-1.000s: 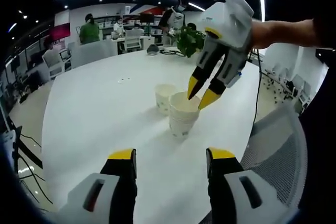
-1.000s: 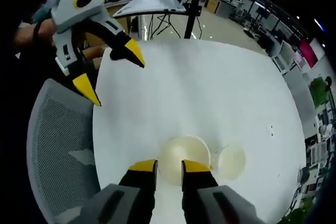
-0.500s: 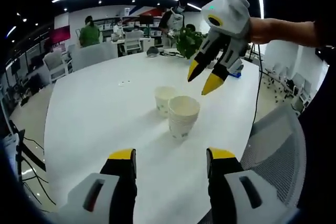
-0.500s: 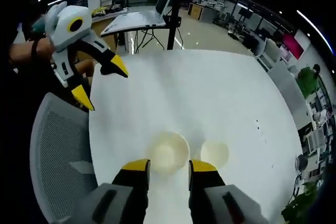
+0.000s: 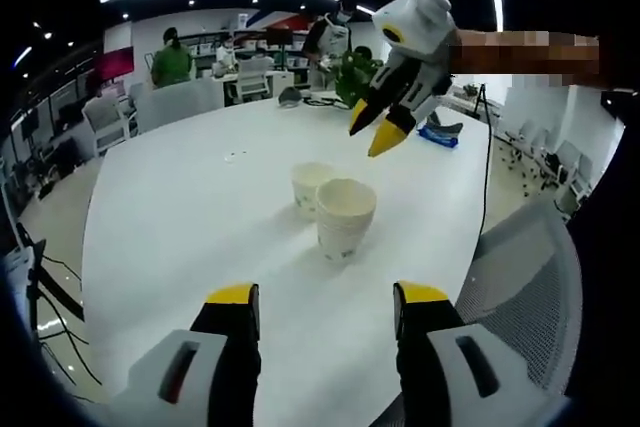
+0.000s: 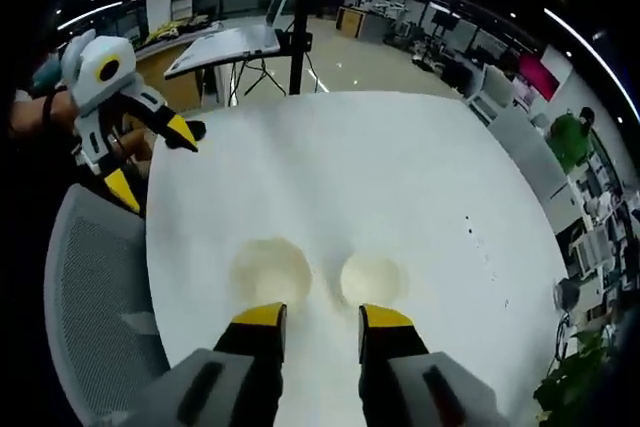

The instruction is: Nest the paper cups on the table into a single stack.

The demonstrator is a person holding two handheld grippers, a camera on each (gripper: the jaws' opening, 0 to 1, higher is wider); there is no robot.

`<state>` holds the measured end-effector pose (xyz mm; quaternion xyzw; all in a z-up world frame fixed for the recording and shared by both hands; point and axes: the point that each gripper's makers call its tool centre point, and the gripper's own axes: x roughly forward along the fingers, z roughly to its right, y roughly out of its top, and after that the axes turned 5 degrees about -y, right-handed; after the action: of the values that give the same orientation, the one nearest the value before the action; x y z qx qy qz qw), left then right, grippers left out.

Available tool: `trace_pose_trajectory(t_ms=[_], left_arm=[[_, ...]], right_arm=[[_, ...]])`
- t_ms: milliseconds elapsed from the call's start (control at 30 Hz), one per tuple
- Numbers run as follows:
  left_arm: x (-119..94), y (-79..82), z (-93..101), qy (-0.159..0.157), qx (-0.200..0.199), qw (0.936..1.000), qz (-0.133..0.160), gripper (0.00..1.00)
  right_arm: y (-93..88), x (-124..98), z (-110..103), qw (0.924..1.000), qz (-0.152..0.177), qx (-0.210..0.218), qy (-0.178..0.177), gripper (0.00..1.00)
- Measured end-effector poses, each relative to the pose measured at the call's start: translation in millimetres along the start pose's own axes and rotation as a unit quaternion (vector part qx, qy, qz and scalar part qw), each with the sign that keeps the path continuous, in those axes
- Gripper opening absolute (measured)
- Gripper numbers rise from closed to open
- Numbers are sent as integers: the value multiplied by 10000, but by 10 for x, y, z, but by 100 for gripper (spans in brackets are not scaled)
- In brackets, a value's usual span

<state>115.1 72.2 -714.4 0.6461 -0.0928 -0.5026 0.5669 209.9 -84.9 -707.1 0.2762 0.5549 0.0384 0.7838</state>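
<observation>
Two paper cups stand side by side near the close edge of a round white table (image 5: 170, 217) in an open office. In the left gripper view, the nearer cup (image 5: 345, 219), which looks like a stack of nested cups, stands just in front of the single cup (image 5: 311, 187) and overlaps it in this view; whether they touch cannot be told.

The right gripper (image 5: 368, 131) hangs in the air above and beyond the cups, jaws a little apart and holding nothing. A second ago its yellow tips were at the rim of the stack; half a second ago it had lifted clear, and it now sits higher and farther back.

In the right gripper view, both cup mouths show from above, the stack (image 6: 270, 272) and the single cup (image 6: 372, 279), just past that gripper's own yellow tips (image 6: 321, 316). A second ago those tips were narrower and right over the stack's rim.

The left gripper (image 5: 322, 296) stays low at the table's near edge, jaws wide open and empty, unchanged across the second. A mesh office chair (image 5: 525, 292) sits beside the table.
</observation>
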Motion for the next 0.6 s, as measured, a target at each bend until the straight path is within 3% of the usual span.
trace_pose_trajectory(t_ms=[367, 600], left_arm=[[-45, -20, -55, 85, -57, 9999, 10, 53], [-77, -78, -83, 135, -120, 9998, -10, 53]], right_arm=[[-83, 301, 199, 9992, -286, -290, 7, 24], [-134, 513, 190, 9977, -473, -472, 119, 24]])
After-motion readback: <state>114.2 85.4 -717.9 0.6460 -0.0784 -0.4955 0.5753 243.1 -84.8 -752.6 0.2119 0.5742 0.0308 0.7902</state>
